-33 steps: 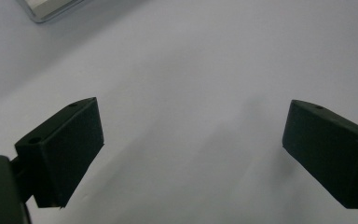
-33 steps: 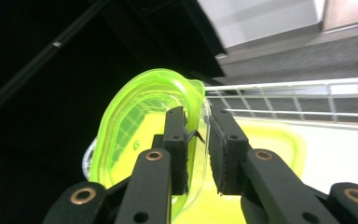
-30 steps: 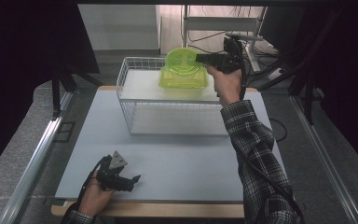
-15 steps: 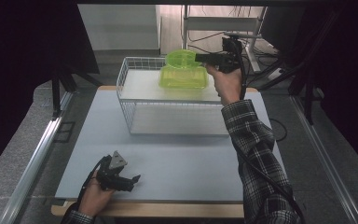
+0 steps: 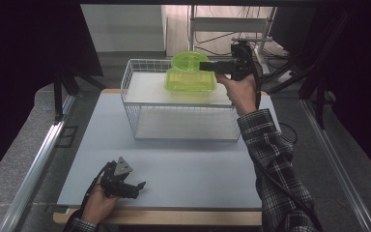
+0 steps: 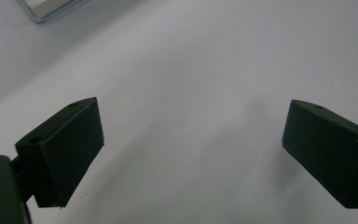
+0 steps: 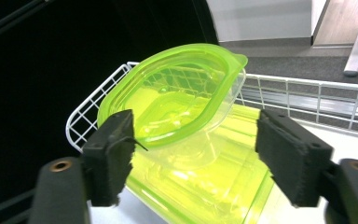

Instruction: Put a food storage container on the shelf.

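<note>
Now right fingers [image 7: 193, 158] just opened, flanking green bowl's [image 7: 177, 98] rim; left fingers [image 6: 193, 156] wide apart

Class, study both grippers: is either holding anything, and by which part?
Nothing is held. The right gripper has just been opening, its pads clear of the green container. The left gripper is open.

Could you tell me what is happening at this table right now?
A person's right gripper is at a white wire basket, its fingers having just been opening beside a lime-green bowl that leans on a green container inside. The left gripper rests open on the table.
</note>
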{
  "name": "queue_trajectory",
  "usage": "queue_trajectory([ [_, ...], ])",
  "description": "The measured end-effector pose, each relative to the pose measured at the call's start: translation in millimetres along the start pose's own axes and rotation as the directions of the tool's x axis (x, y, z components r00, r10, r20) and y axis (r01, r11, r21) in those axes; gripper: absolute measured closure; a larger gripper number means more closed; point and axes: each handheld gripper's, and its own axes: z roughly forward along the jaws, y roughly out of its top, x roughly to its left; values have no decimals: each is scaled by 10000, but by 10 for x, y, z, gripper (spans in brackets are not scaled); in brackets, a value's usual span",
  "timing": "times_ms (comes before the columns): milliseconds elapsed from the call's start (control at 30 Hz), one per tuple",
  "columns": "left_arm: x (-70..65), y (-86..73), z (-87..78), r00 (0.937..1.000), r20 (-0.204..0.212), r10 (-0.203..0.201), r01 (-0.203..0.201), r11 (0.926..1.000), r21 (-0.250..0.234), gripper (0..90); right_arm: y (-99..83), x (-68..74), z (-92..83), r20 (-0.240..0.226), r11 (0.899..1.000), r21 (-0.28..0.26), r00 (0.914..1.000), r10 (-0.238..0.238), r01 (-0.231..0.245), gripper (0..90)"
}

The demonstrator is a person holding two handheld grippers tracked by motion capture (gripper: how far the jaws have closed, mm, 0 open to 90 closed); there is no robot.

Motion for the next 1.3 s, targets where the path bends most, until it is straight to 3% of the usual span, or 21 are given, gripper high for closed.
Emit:
queue_trajectory([
  [500,14,3,-18,9999,50,-125,125,9998,-153,47,-193,84,-87,-182,9938,144,9937,-1103,1105,107],
  [1300,13,1,-14,9999,88,-128,130,9998,-160,46,-448,150,-182,22,9775,242,9777,-2099,2098,31],
])
